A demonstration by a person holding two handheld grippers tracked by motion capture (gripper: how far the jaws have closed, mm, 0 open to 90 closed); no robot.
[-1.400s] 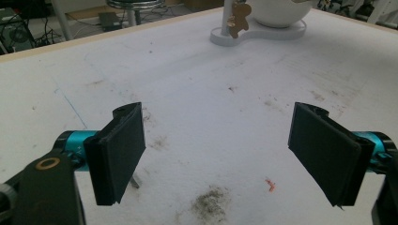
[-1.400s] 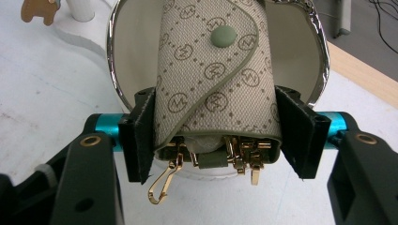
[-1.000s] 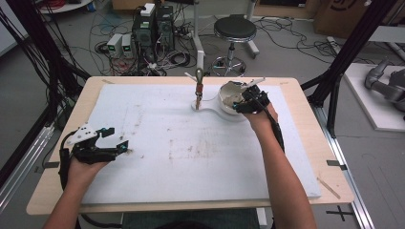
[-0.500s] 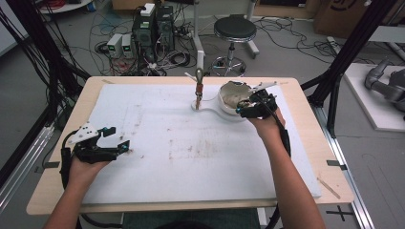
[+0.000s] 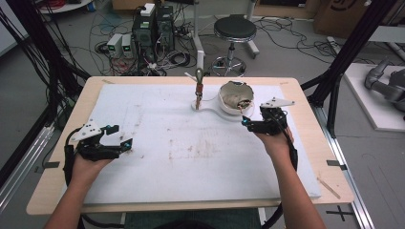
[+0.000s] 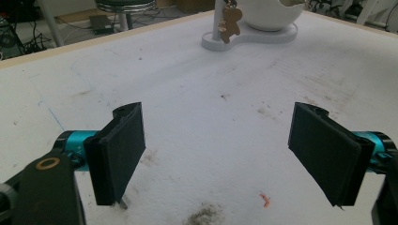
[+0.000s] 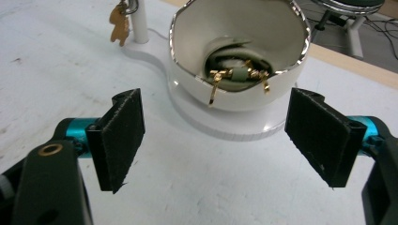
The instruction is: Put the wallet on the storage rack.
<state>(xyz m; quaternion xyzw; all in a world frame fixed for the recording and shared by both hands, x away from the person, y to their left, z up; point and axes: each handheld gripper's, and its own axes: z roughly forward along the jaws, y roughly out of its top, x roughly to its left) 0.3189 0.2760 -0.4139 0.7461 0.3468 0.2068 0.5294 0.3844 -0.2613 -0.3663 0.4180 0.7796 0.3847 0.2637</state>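
Observation:
A white egg-shaped bowl [image 5: 235, 98] [image 7: 237, 51] [image 6: 272, 13] stands on a white base at the table's far middle. Gold jewellery and a green piece [image 7: 237, 75] lie inside it. A thin post [image 5: 198, 93] [image 7: 140, 21] on the same base carries a brown gingerbread-shaped charm [image 7: 118, 24] [image 6: 229, 21]. My right gripper [image 5: 248, 123] [image 7: 213, 140] is open just in front of the bowl, nothing between its pads. My left gripper [image 5: 123, 138] [image 6: 225, 150] is open low over the white mat at the near left, holding nothing.
A stained white mat [image 5: 191, 143] covers most of the wooden table [image 5: 305, 95]. A small orange scrap [image 6: 265, 200] lies on the mat near the left gripper. Beyond the far edge stand a stool [image 5: 234, 31], computers [image 5: 153, 28] and loose cables.
My right gripper has drawn back from over the bowl toward the near right and now hangs in front of it. The left gripper has barely moved.

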